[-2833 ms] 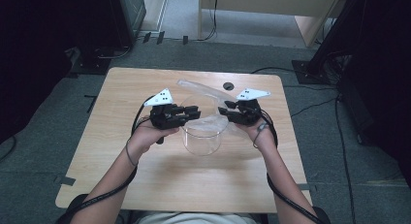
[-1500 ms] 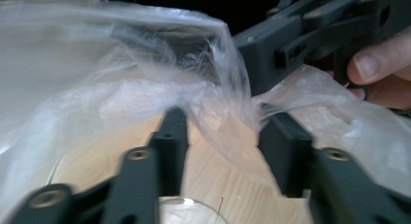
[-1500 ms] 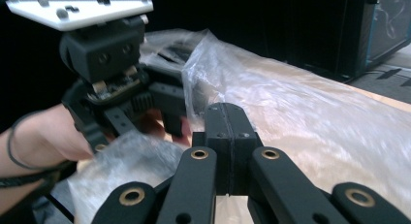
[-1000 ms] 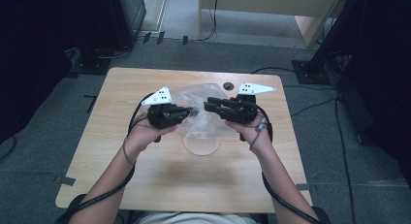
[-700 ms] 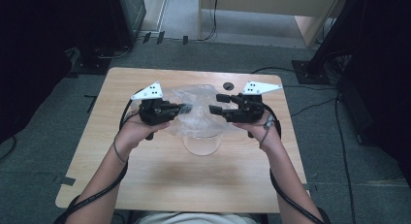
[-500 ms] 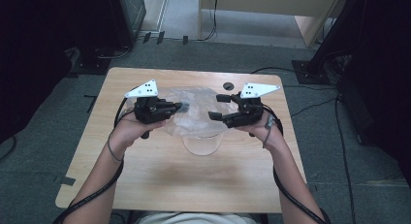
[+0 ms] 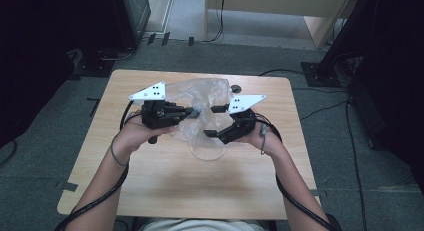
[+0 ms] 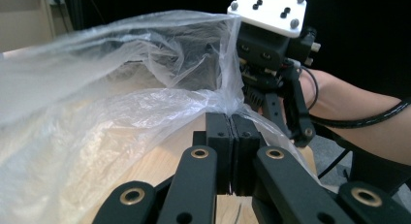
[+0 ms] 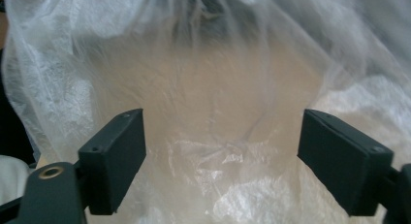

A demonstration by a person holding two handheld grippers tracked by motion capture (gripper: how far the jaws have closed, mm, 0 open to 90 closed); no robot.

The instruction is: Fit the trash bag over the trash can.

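The right gripper has just been opening, its jaws now wide and apparently empty, so the clear plastic bag hangs from the left gripper pinching its edge over the table.

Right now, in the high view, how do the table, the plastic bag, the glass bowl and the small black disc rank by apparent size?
1. table
2. plastic bag, crumpled, held by the left tool
3. glass bowl, partly hidden under the bag, so this rank is unsure
4. small black disc
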